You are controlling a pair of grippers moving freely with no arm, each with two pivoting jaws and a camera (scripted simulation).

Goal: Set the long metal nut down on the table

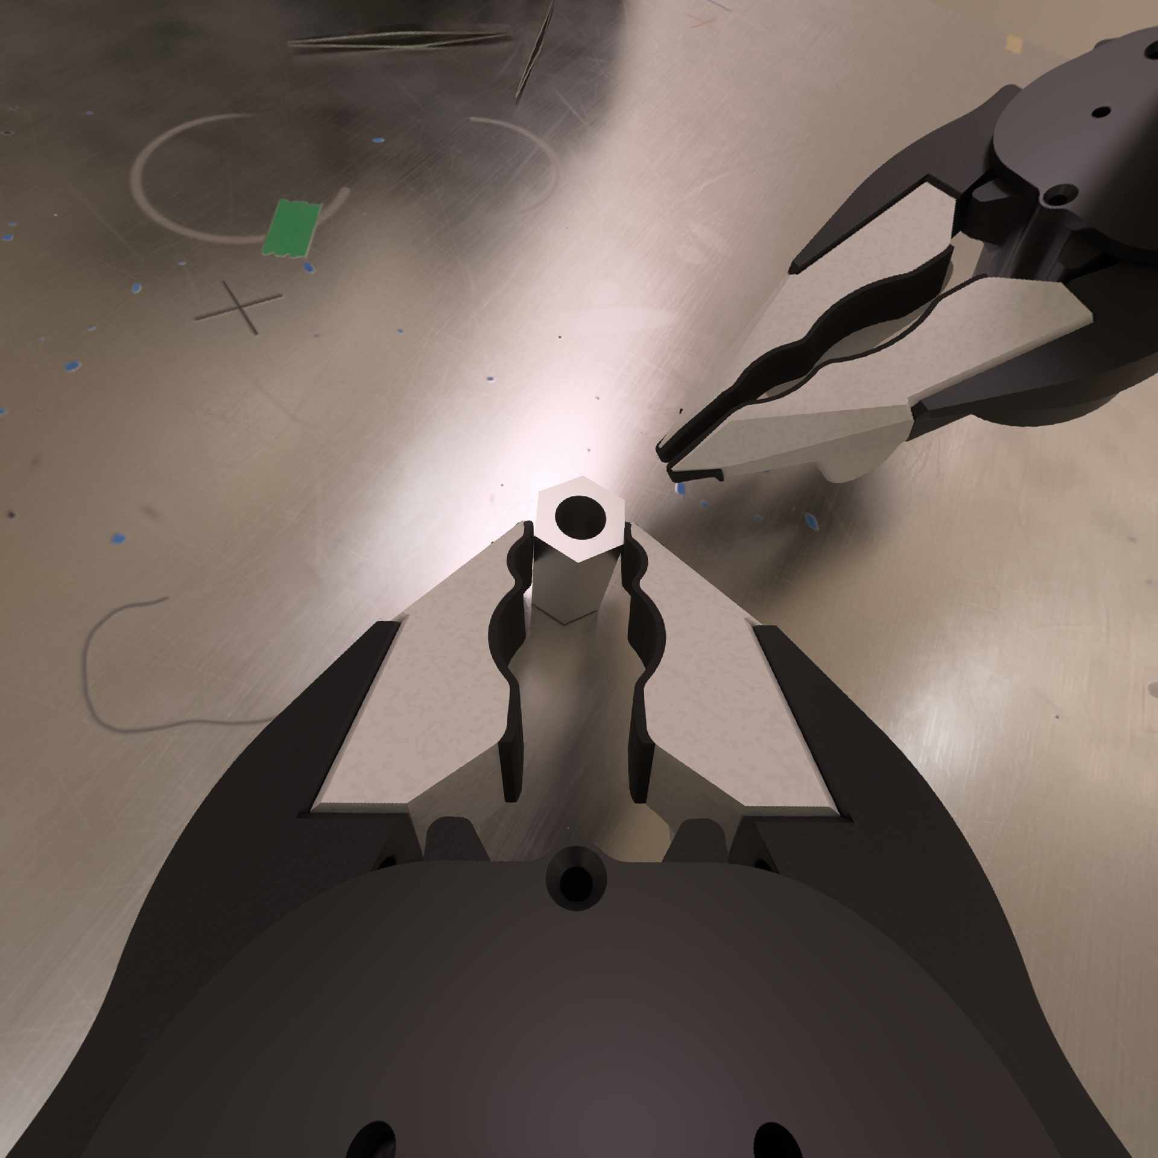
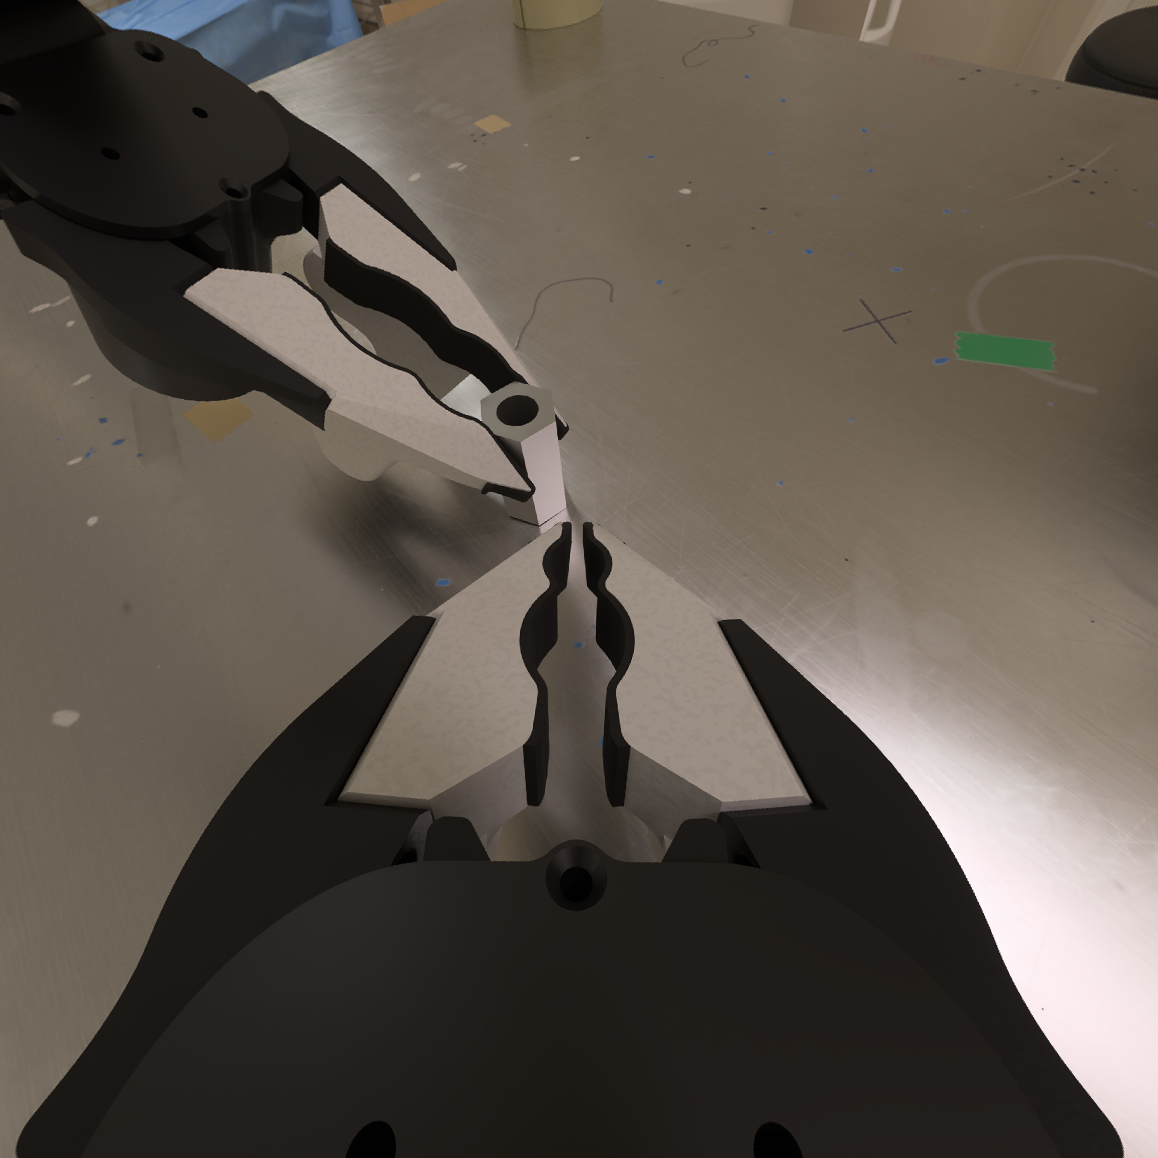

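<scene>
The long metal nut [image 1: 573, 564] is a silver hexagonal tube that stands upright, its bored end facing up. My left gripper [image 1: 576, 532] is shut on its upper part with the fingertips on either side. In the right wrist view the nut [image 2: 542, 464] has its lower end at the steel table [image 2: 814, 501]; I cannot tell whether it touches. The left gripper [image 2: 536, 460] reaches in there from the upper left. My right gripper [image 2: 576, 529] is shut and empty, its tips just in front of the nut's foot. It also shows in the left wrist view [image 1: 667, 460], right of the nut.
A green tape strip [image 2: 1006, 351] lies on a drawn ring, beside a pen cross [image 2: 877, 321], away from both grippers. Tan tape squares [image 2: 219, 417] are stuck on the table. A tape roll [image 2: 558, 12] and a dark round seat [image 2: 1121, 56] are at the far edge.
</scene>
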